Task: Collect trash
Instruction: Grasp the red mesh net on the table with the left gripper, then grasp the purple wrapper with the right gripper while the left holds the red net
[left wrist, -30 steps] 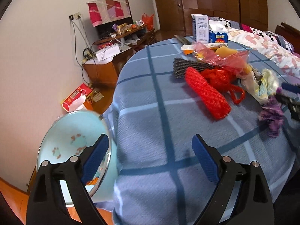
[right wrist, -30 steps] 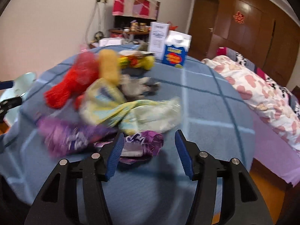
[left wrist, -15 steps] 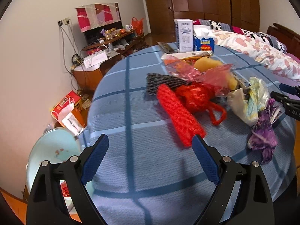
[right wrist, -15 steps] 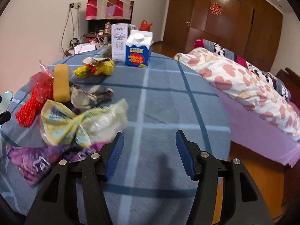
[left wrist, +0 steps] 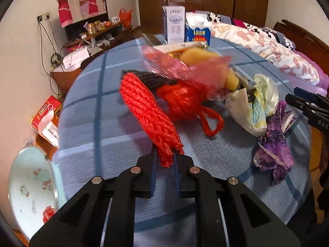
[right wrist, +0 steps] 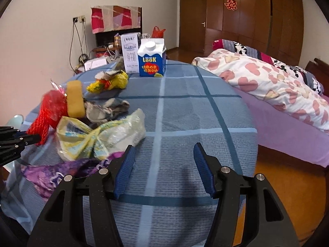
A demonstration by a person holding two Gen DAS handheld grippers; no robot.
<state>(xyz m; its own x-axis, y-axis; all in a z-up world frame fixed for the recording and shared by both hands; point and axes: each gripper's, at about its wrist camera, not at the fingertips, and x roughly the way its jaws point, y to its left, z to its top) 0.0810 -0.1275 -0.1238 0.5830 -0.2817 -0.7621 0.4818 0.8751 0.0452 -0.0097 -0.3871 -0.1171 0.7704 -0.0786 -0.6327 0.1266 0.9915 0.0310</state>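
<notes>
Between the left gripper's (left wrist: 165, 160) closed jaws sits the red net (left wrist: 150, 115). Beyond the right gripper's (right wrist: 164, 167) parted, empty jaws stands a blue carton (right wrist: 151, 58) reading "LOOK".

Left wrist view sits low at the near edge of the worktop (left wrist: 98, 111), facing across it toward the wardrobe wall, close on the red mesh netting (left wrist: 150, 119). Right wrist view looks from the neighbouring edge, facing the same cartons. Shared: netting, blue milk carton (right wrist: 152, 58), bed (right wrist: 277, 86).
</notes>
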